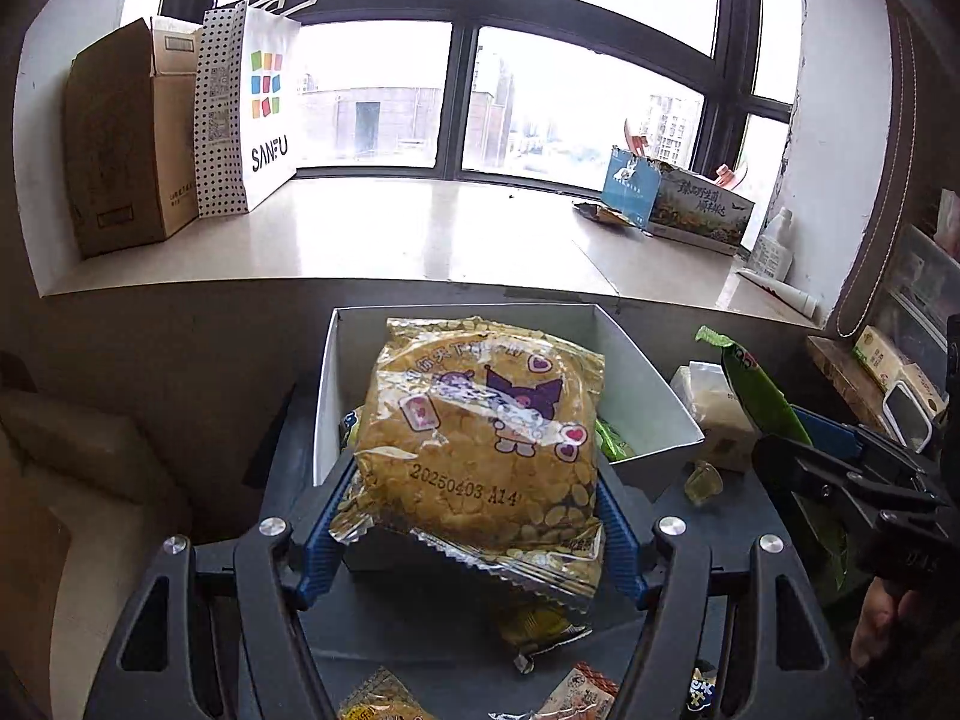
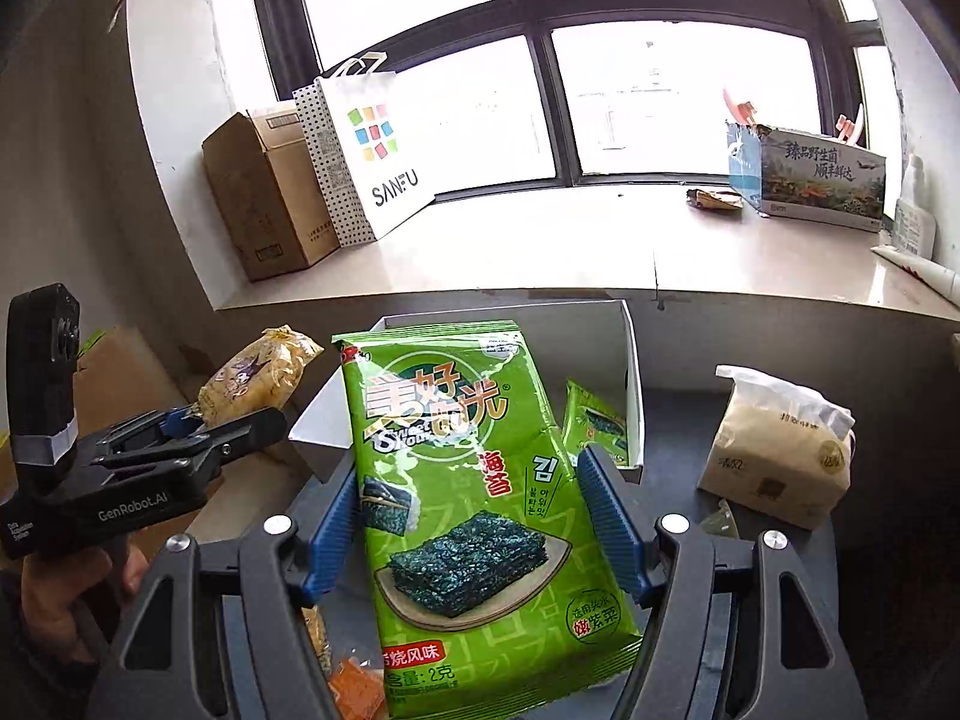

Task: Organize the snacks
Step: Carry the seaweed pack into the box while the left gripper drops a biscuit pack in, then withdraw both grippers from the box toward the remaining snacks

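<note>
My left gripper is shut on a yellow cracker packet with a cartoon print and holds it over the near edge of the white box. My right gripper is shut on a green seaweed packet and holds it upright in front of the same white box. Another green seaweed packet lies inside the box. In the right wrist view the left gripper shows at the left with the cracker packet. The right gripper shows at the right of the left wrist view.
A tissue pack and a small jelly cup lie on the dark table right of the box. Loose snack packets lie under my grippers. A window sill behind holds a cardboard box, a SANFU bag and a printed carton.
</note>
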Tool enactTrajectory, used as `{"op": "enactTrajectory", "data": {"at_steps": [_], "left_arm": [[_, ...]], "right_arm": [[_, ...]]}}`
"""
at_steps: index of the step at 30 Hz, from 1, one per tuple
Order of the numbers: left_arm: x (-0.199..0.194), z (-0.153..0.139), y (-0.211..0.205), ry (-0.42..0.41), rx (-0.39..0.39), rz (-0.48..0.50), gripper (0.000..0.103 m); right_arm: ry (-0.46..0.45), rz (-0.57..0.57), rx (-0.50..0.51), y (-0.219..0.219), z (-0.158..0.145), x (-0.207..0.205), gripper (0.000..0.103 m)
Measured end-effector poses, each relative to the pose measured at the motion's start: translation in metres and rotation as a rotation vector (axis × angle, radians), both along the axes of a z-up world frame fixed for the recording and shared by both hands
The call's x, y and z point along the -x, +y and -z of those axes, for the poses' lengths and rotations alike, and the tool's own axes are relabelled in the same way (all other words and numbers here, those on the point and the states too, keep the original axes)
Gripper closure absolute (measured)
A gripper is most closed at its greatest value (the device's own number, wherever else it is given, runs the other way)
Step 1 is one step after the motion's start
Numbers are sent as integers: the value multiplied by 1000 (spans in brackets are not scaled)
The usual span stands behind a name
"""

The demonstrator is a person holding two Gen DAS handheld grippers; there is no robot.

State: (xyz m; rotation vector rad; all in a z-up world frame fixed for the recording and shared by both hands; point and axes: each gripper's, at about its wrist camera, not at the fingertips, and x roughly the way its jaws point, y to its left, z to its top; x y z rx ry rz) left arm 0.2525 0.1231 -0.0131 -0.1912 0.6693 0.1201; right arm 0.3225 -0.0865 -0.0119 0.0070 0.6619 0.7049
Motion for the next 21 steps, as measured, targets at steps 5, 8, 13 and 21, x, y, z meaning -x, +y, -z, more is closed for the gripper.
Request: {"op": "enactTrajectory", "data": {"at_steps": [5, 8, 13, 21], "left_arm": [[-57, 14, 11, 56, -47, -37, 28], [-79, 21, 17, 67, -85, -65, 26], [-92, 26, 24, 77, -112, -97, 0], [-40, 18, 10, 50, -146, -37, 0]], "right_arm": [[26, 59, 44, 25, 1, -58, 29], [34, 85, 42, 31, 7, -87, 29], [95, 123, 34, 34, 17, -122, 0], [82, 86, -53, 8, 20, -92, 0]]}}
